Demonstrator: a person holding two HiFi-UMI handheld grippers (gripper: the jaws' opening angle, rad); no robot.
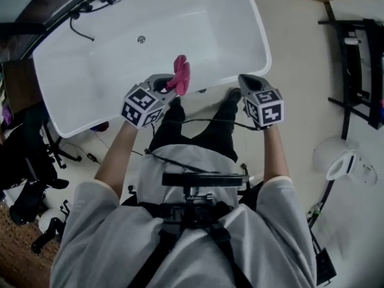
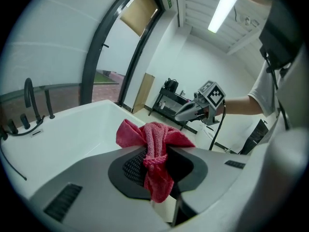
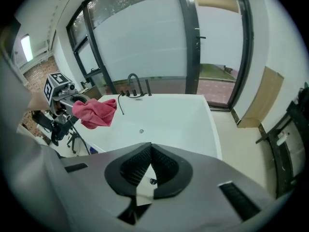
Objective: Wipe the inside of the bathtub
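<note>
Clamping the crumpled pink terry cloth [image 1: 181, 74], your left tongs [image 1: 170, 89] face the long white bathtub [image 1: 102, 71] at 11 o'clock, while your right tongs [image 1: 245, 84] sit pressed together, empty.

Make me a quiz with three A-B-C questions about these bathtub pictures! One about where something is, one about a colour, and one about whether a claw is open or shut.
1. Where is the cloth?
A. on a chair
B. in the left claw
C. on a shelf

2. What colour is the cloth?
A. blue
B. yellow
C. pinkish red

3. How is the right claw?
A. shut with nothing in it
B. wide open
C. shut on a sponge

Answers:
1 B: the left gripper view shows the cloth pinched in that claw.
2 C: it looks pinkish red in all three views.
3 A: the right gripper view shows the claw's two sides touching at the tips, with nothing between them.
</note>
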